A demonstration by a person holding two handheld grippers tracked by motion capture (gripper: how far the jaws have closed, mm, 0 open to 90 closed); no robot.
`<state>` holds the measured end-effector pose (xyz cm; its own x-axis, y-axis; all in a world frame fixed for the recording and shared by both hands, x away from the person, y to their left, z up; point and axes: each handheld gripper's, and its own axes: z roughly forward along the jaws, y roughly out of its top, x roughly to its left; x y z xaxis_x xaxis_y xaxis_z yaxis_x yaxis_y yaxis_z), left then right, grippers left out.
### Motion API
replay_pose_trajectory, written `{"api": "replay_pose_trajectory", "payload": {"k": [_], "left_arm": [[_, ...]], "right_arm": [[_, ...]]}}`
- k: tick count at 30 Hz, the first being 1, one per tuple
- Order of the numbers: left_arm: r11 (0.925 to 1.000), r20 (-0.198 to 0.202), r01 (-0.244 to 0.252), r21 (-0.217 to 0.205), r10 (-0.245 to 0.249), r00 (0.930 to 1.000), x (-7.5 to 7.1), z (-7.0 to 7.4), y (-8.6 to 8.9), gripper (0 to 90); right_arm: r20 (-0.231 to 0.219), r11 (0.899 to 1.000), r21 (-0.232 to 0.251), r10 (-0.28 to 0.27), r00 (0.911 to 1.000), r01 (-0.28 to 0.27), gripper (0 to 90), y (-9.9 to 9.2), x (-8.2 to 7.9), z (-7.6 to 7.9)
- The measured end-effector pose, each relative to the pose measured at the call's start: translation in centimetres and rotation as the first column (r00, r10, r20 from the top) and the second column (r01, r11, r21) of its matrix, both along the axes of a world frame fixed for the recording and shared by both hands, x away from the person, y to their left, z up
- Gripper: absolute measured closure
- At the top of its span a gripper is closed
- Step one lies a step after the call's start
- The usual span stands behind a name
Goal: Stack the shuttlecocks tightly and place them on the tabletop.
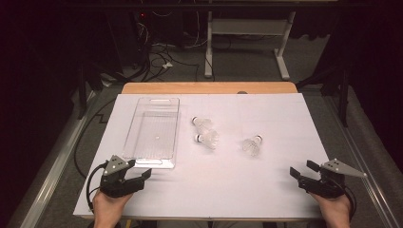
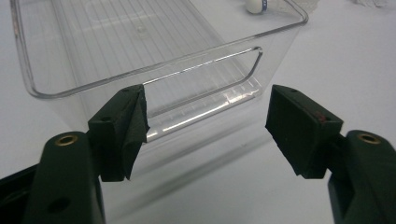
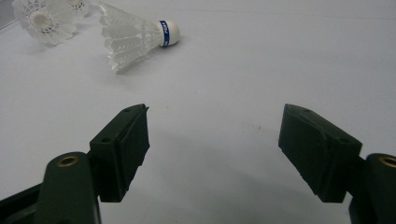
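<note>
A clear plastic bin (image 1: 152, 133) lies empty on the left half of the white table top (image 1: 256, 190). To its right lie three white shuttlecocks: two close together (image 1: 203, 124) (image 1: 208, 139) and one apart (image 1: 252, 145). My left gripper (image 1: 140, 170) rests open near the front left, just before the bin's near end; in the left gripper view its fingertips (image 2: 135, 112) frame the bin's handle cut-out (image 2: 205, 74). My right gripper (image 1: 302, 169) stands open at the front right with nothing between its jaws. The right gripper view has the lone shuttlecock (image 3: 135, 39) lying ahead to the left.
The table's wooden back edge (image 1: 209, 88) runs behind the white sheet. Beyond it, a white desk frame (image 1: 247, 42) and loose cables (image 1: 157, 61) are on the floor. Bare white surface lies between the two grippers.
</note>
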<state>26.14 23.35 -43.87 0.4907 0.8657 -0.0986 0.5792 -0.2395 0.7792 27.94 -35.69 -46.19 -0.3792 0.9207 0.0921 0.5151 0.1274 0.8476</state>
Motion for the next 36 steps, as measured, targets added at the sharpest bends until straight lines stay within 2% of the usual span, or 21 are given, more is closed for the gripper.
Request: {"api": "replay_pose_trajectory", "payload": {"k": [10,21,23,27,32,36], "left_arm": [[0.9989,0.035,-0.046,-0.006,0.046,0.9983,-0.5,-0.3,1.1,29.2],[0.9904,0.043,-0.127,-0.055,0.129,0.9907,-0.8,-0.9,2.8,29.3],[0.9891,0.041,-0.134,-0.062,0.136,0.9898,-0.8,-0.9,2.9,29.3],[0.9893,0.035,-0.139,-0.046,0.14,0.9895,-0.7,-1.0,2.7,29.3],[0.9876,0.043,-0.147,-0.055,0.149,0.9879,-1.1,-0.9,2.8,30.1],[0.9889,0.039,-0.141,-0.047,0.142,0.989,-1.0,-1.0,2.7,29.8]], "right_arm": [[-0.007,1.0,-0.007,0.006,1.0,-0.006,24.8,0.1,0.1,-0.1],[-0.006,1.0,0.001,0.0,1.0,0.0,25.0,0.2,0.1,0.0],[-0.006,1.0,0.001,0.0,1.0,0.0,25.0,0.1,0.1,0.0],[-0.014,1.0,0.004,0.003,0.9999,-0.003,25.0,0.2,0.2,0.0],[-0.003,0.999,-0.034,0.022,0.9998,-0.022,25.0,0.6,0.2,0.1],[-0.001,0.999,-0.044,0.023,0.9997,-0.023,25.1,0.8,0.2,0.2]]}}
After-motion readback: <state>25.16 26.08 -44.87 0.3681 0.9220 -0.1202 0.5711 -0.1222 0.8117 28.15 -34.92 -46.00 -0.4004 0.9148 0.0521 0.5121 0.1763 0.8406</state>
